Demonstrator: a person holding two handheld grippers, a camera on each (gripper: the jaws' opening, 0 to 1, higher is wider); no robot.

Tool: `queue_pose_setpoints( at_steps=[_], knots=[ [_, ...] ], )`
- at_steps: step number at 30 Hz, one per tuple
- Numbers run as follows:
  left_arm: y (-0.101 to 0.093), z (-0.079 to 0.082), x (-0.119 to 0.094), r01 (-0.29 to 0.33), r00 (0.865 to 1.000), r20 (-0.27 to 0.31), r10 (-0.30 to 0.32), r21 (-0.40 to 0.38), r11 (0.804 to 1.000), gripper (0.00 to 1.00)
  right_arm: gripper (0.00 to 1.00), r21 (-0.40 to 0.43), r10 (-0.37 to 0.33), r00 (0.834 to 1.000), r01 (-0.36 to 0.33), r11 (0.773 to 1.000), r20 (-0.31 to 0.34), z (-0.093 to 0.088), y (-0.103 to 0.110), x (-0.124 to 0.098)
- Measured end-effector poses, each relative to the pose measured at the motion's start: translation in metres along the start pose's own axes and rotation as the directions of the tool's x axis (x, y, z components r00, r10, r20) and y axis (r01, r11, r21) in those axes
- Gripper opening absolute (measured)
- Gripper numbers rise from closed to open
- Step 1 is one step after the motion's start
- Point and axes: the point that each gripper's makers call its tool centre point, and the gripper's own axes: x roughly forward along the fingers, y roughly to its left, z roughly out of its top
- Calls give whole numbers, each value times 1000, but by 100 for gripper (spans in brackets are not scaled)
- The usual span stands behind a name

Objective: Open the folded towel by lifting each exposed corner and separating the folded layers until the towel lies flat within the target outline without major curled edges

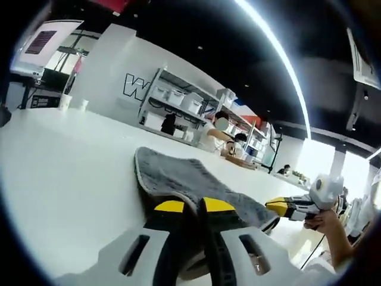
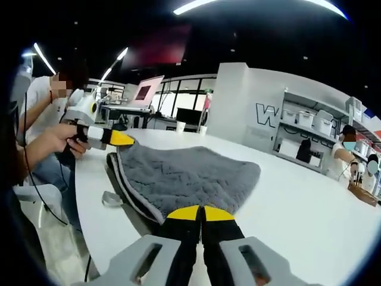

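Two grippers are working on one grey towel that is lying on a white bench. At the bottom centre of the right gripper view, the right gripper is pressing its yellow-tipped fingers together, pinching the near edge of the towel. From there the towel is spreading up toward the middle of the frame, its pale trimmed border running along the left side, with a layer folded underneath and showing at the left edge. At the left of the frame, the left gripper is reaching in, held by a person's hand; its yellow tip is sitting at the towel's far left corner.

At the bottom centre of the left gripper view, the left gripper is holding its fingers shut on the towel, which is stretching away toward the middle of the frame across the bench. At the right edge, the right gripper is coming in with a hand behind it, its tip meeting the towel's right end.

Farther back, shelves with white bins are standing against a wall, and seated people are working at another table.
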Motion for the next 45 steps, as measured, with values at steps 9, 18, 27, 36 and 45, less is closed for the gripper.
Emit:
queue_pose_setpoints(
  at_steps=[9,18,27,36,45],
  knots=[
    [-10,3,10,1,1000,-18,1,113,994,2,0,2,2,1000,-2,1000,0,0,0,-1],
    [-25,-2,17,35,996,-91,-18,193,981,1,0,-7,-3,1000,3,1000,-6,0,-1,-2],
    [-34,-12,21,59,981,-193,-8,258,964,1,0,-7,0,1000,0,1000,-6,2,0,-2],
    [-48,-13,28,84,977,-212,-19,303,949,0,0,-6,2,1000,-2,1000,-3,3,0,-3],
    [-59,-25,32,126,969,-244,-39,353,927,1,0,6,-1,1000,1,1000,18,10,-5,-2]
  ],
)
